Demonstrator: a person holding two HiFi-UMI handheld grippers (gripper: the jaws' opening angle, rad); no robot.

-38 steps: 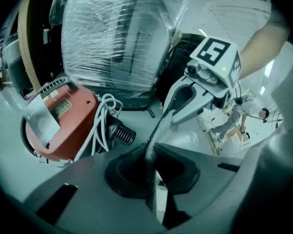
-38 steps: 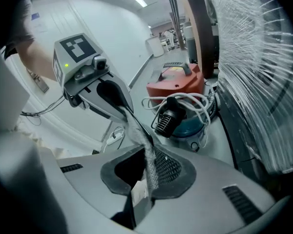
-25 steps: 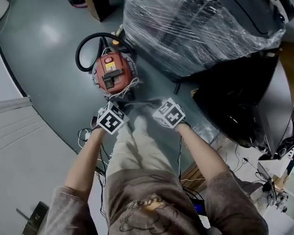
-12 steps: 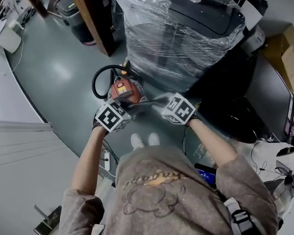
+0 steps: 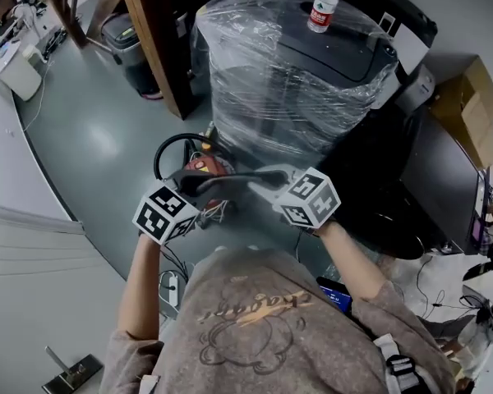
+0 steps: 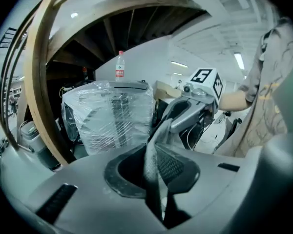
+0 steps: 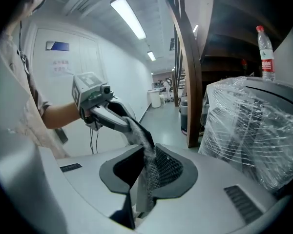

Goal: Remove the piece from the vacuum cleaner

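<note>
Matt cloth and plastic against glossy wrap

The strip [image 5: 230,179] looks like coarse grey woven cloth, matt. The left gripper [image 6: 155,170] has a smooth matt grey plastic shell, and its black pads [image 6: 176,165] are cross-hatched. The vacuum [image 5: 207,168] is red plastic with a shiny black hose [image 5: 166,148]. The film [image 5: 287,80] is clear, crinkled and glossy. The floor [image 5: 90,130] is smooth with a soft sheen. The post [image 5: 152,31] is brown wood, the box [image 5: 468,105] cardboard and the bottle [image 5: 323,5] clear plastic.

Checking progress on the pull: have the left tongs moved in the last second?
Yes. The left tongs, gripping the grey mesh strip, shifted left of the round red vacuum cleaner they were directly in front of.
</note>
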